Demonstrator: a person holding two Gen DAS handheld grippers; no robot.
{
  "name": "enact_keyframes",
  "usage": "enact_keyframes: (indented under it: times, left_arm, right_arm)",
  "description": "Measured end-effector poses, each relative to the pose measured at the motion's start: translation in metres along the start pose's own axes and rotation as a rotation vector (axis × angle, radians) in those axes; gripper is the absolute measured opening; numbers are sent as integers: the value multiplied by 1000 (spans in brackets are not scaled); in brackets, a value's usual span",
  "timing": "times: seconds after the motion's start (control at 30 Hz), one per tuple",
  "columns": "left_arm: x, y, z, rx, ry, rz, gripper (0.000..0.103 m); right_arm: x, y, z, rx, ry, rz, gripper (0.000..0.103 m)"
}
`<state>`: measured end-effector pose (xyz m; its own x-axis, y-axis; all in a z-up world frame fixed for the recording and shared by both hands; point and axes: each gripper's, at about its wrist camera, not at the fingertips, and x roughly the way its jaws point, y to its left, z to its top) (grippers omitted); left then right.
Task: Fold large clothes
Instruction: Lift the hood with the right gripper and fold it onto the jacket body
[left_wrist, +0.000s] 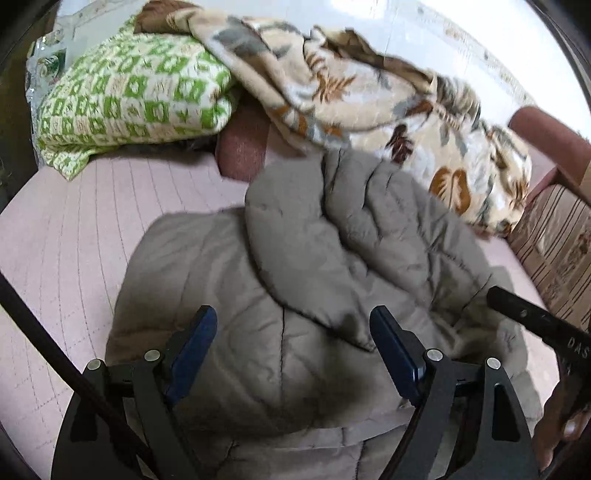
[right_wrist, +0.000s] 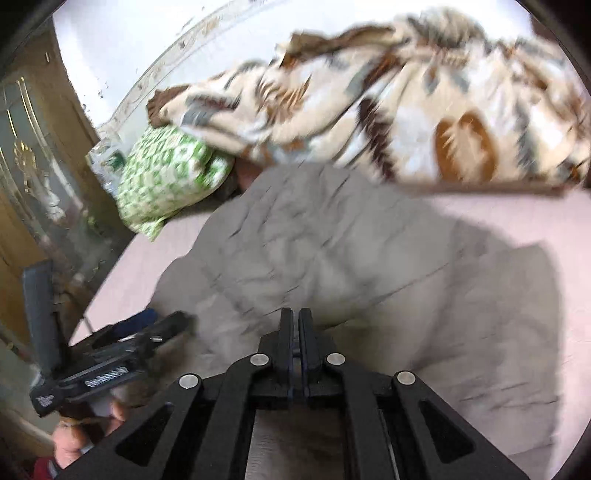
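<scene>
One quilted grey jacket (left_wrist: 295, 295) lies bunched on the pink quilted bed (left_wrist: 66, 236), its length running away from both cameras toward the floral blanket (left_wrist: 369, 88); its near end is cut off under the claws, and collar and sleeves are hard to make out in the folds. The left claw (left_wrist: 293, 332) hovers over it, spread wide and holding nothing. The right claw (right_wrist: 295, 325) is pressed closed; whether cloth is pinched there cannot be told. Only the right view, blurred, shows a gilded door (right_wrist: 26, 155) beside the green patterned pillow (right_wrist: 166, 177); only the left shows a striped armrest (left_wrist: 554, 243).
</scene>
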<state>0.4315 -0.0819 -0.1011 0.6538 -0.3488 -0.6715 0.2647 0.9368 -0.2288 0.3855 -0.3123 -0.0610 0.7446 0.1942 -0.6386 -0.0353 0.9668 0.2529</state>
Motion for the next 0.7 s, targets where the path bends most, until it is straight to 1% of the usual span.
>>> enact_keyframes:
  times: [0.07,0.1,0.17,0.23,0.3,0.43,0.6,0.7]
  left_arm:
    - [-3,-1,0,-5,-19,-13,84]
    - [-3,-2,0,-3,-18,-15,84]
    - [1,-4,-1,9,-3,-11,84]
    - [8,-7,-4,27,19,8,84]
    - [18,-12,-8,54,62,27,84]
    - [30,-14,-13,85,105,80,84]
    - [30,-14,-15,94,113,86,85]
    - [26,-13,-15,94,104,79,85]
  right_arm:
    - [-10,-9,2,-21,-32,-77,12]
    - [-12,-14,1,-19,-33,-93,13]
    - [-6,-24,-6,3,-2,-119,13]
    - [1,-32,-14,26,21,-114,13]
    - [13,-34,-21,23,59,-126,13]
    - [28,-39,-34,29,104,-135,13]
    - [32,-41,-39,37,114,-137,13]
    - [23,-41,-39,69,98,-124,13]
